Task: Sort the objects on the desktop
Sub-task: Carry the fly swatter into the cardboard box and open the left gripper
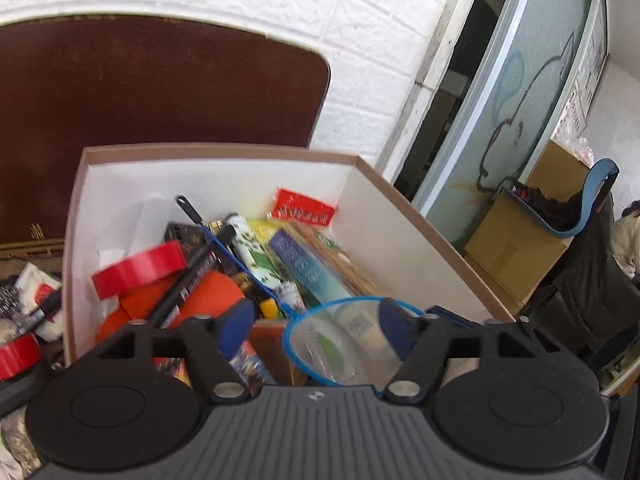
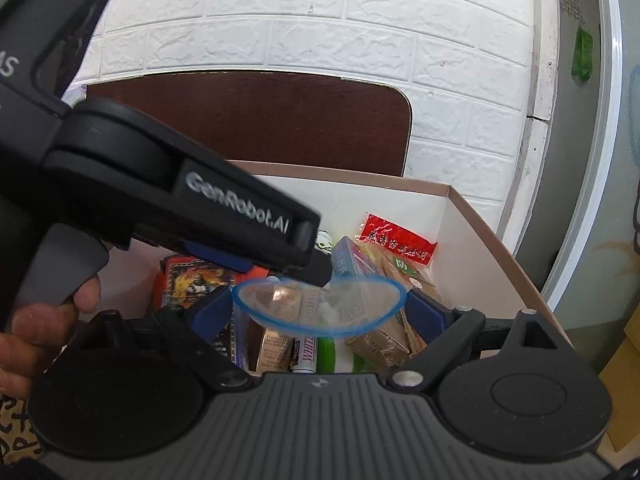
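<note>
A cardboard box [image 1: 420, 224] with white inner walls is full of sorted items. My left gripper [image 1: 316, 320] is open above it, fingers wide apart. A small blue-rimmed net [image 1: 340, 344] with a thin blue handle lies on the pile between them. A red tape roll [image 1: 140, 268], an orange disc [image 1: 212, 296] and a red packet [image 1: 304, 206] lie in the box. My right gripper [image 2: 320, 312] is open over the same box [image 2: 480, 232], the net [image 2: 320, 304] between its fingers. The left gripper's body [image 2: 168, 188] crosses the right wrist view.
A dark brown board [image 1: 152, 84] leans against the white brick wall behind the box. Another red tape roll [image 1: 18, 354] and wrappers lie left of the box. Cardboard cartons [image 1: 516, 244] and a blue bin [image 1: 580, 204] stand right, by a glass door.
</note>
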Tool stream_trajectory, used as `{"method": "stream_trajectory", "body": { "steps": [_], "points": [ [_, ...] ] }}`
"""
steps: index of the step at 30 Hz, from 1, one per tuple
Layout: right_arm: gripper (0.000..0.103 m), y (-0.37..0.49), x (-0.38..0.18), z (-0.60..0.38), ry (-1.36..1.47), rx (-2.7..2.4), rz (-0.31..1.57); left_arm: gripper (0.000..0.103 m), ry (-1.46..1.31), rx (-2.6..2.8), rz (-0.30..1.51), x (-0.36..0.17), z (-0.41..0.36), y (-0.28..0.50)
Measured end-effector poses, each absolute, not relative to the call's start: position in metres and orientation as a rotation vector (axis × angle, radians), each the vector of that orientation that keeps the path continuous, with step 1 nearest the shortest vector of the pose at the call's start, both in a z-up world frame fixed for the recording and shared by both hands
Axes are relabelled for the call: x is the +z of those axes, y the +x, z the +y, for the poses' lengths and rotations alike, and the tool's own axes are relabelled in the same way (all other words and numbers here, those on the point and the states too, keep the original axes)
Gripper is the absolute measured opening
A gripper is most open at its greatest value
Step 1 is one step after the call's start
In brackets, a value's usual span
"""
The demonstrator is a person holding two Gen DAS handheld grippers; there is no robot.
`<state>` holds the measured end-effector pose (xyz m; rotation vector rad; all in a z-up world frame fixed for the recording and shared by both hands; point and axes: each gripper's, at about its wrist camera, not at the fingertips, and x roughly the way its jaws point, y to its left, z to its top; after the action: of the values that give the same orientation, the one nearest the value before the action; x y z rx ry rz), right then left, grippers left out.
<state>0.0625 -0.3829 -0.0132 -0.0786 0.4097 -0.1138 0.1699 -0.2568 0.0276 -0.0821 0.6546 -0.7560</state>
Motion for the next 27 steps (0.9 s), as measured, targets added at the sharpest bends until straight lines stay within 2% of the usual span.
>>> {"method": "stream_trajectory", "body": {
  "steps": [6, 8, 27],
  "points": [
    [0.097, 0.059, -0.012, -0.377, -0.107, -0.158, 0.401, 0.088, -0.084, -0.764, 0.646, 0.029, -0.253, 0.167],
    [0.101, 0.058, -0.012, -0.377, -0.105, -0.172, 0.395, 0.088, -0.077, -0.765, 0.647, 0.029, -0.253, 0.166],
    [0.101, 0.028, 0.006, -0.350, -0.130, -0.163, 0.377, 0.089, -0.042, -0.737, 0.622, 0.044, -0.230, 0.127]
  ]
}}
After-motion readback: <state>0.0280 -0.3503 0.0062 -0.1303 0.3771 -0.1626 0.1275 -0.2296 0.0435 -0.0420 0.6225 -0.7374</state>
